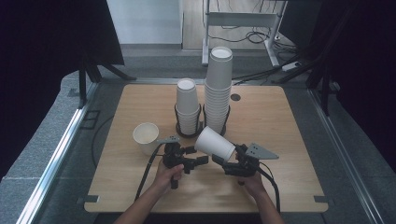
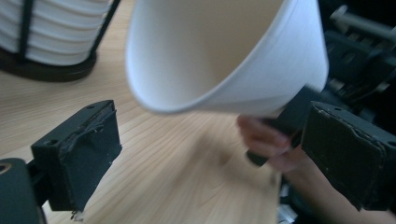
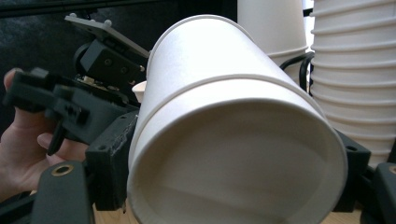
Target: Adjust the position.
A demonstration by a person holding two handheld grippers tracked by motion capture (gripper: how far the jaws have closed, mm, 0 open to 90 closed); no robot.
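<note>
A white paper cup (image 1: 214,143) lies tilted on its side above the table, with my right gripper (image 1: 229,157) shut on its base end. In the right gripper view the cup (image 3: 233,140) shows its recessed bottom between both jaws, and a rim line partway along suggests two nested cups. Its open mouth (image 2: 205,51) faces my left gripper (image 2: 215,135), which is open with its jaws spread just under the rim. In the high view the left gripper (image 1: 196,155) sits close to the cup's mouth, not touching it.
Two stacks of white cups stand in black wire holders at the table's middle back: a short stack (image 1: 187,105) and a tall stack (image 1: 218,88). A single upright cup (image 1: 145,136) stands left of the left gripper. The wooden table (image 1: 280,121) has bare room right.
</note>
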